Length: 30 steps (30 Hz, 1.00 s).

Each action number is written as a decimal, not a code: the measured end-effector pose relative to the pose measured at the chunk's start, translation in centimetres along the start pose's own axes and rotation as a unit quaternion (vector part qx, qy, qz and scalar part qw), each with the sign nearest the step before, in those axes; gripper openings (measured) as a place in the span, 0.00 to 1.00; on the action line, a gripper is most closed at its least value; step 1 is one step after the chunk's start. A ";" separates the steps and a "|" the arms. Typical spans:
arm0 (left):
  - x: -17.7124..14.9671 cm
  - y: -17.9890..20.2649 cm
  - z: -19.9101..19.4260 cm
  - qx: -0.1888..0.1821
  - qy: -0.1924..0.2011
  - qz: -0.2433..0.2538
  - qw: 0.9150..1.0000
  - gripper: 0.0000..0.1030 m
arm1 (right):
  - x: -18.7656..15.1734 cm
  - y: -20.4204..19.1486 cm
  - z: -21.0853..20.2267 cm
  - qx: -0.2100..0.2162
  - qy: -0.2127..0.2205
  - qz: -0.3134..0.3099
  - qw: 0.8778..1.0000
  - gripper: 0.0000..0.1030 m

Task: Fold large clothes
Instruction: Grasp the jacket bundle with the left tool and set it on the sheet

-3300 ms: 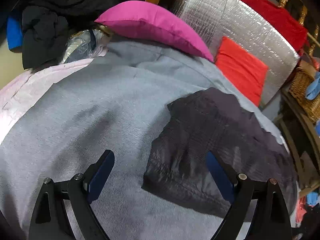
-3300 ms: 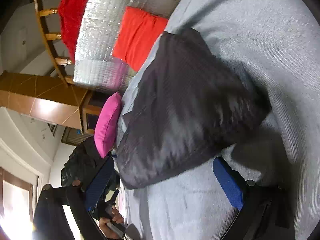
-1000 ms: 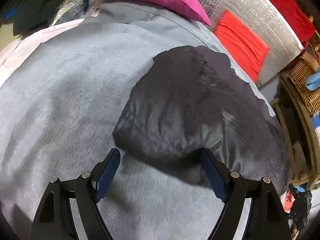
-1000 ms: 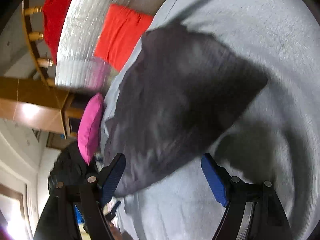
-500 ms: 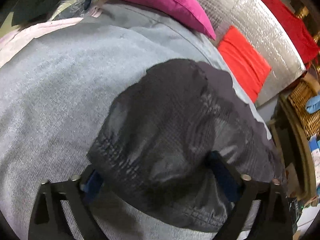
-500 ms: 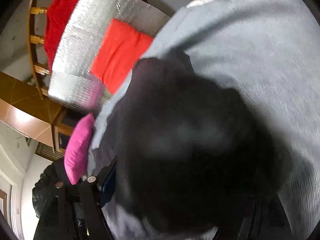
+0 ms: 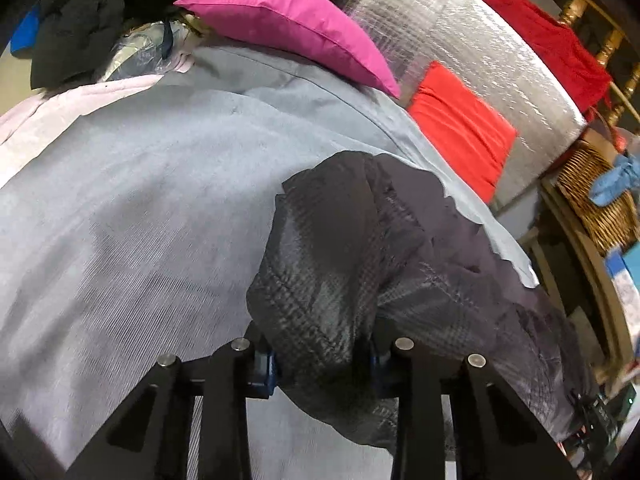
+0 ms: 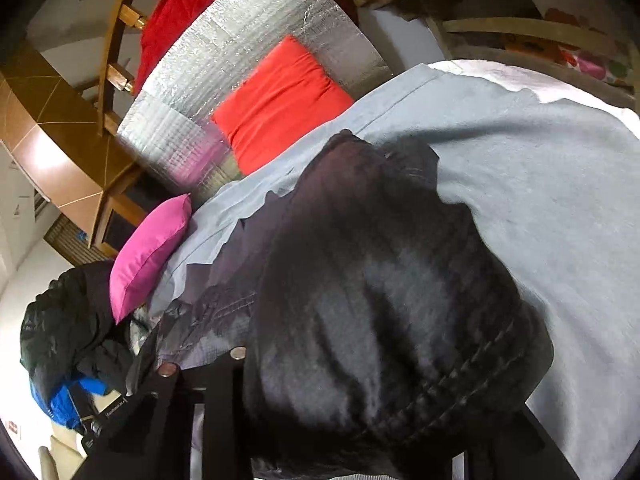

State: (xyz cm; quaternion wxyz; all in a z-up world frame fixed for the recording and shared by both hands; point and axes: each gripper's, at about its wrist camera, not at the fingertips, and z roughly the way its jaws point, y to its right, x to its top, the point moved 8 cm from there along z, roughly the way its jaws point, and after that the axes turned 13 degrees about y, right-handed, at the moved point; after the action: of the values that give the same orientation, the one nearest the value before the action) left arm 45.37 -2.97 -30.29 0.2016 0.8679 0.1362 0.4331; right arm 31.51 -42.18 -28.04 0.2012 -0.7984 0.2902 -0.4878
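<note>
jacket [image 7: 360,264]: dark quilted cloth, showing a faint sheen
blanket [image 7: 140,200]: grey ribbed cloth, looking matt
pillow [image 7: 288,24]: pink smooth cloth
panel [image 7: 460,36]: silver crinkled foil, glinting
basket [image 7: 592,196]: woven wicker

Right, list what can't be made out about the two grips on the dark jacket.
- Right gripper, right wrist view: the dark jacket drapes over the closing jaws, hiding the pads; contact unconfirmed.
- Left gripper, left wrist view: jacket fabric bunches between the closing jaws; only slivers of the blue pads show.
- Jacket's right end, left wrist view: runs off the frame edge.
- Which jacket part is gripped: folds hide it.
</note>
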 end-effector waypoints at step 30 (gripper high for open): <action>-0.4 -1.7 -5.5 0.138 0.065 0.227 0.962 0.81 | 7.2 3.4 -3.3 -0.082 -0.006 -0.077 0.994 0.76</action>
State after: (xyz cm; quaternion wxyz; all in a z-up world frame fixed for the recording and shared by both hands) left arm 40.59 -0.33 -28.42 -0.0332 0.8657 0.0070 0.4995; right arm 30.22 -49.60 -23.84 0.0982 -0.8354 0.2656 -0.4711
